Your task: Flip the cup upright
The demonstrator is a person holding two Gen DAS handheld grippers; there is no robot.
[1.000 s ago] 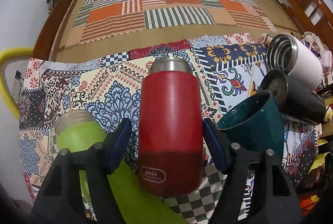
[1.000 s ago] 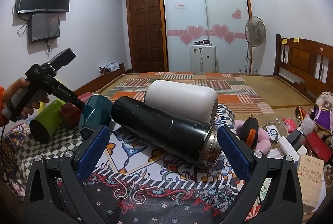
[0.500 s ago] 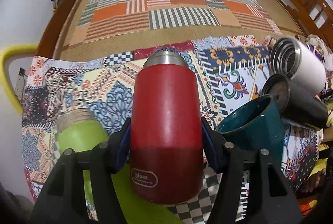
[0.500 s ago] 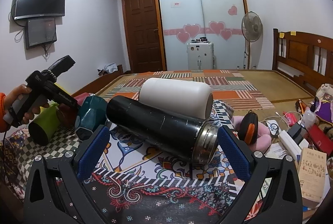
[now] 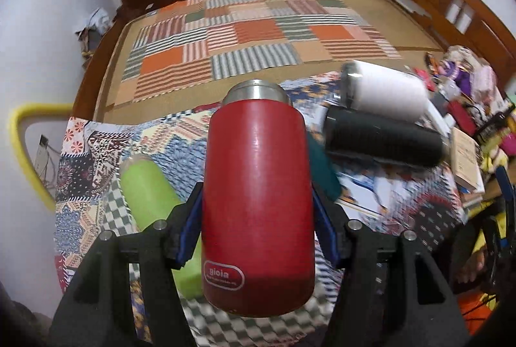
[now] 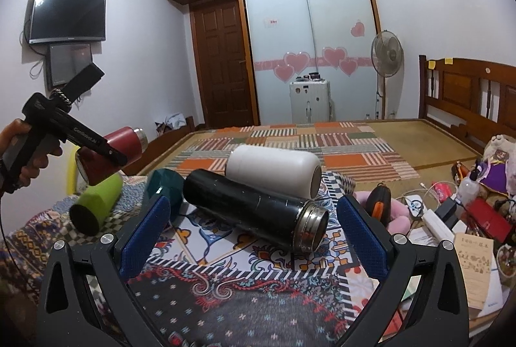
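Observation:
My left gripper [image 5: 258, 227] is shut on the red flask [image 5: 258, 195], its blue pads pressed on both sides, and holds it lifted off the patterned cloth with the steel mouth pointing away and up. In the right wrist view the red flask [image 6: 125, 147] hangs tilted in the left gripper [image 6: 96, 150] above the green cup. My right gripper [image 6: 251, 237] is open and empty, low over the cloth, with the lying black flask [image 6: 254, 211] just beyond its pads.
On the cloth lie a green cup [image 5: 151, 195] [image 6: 96, 201], a teal cup [image 6: 164, 185], the black flask [image 5: 383, 140] and a white flask [image 5: 387, 92] [image 6: 274, 169]. Clutter of books, cables and toys [image 6: 458, 218] fills the right side. The bed's quilt [image 5: 251, 37] lies beyond.
My left gripper closed on the red flask and lifted it off the cloth, tilting it up. My right gripper stayed open and nearly still.

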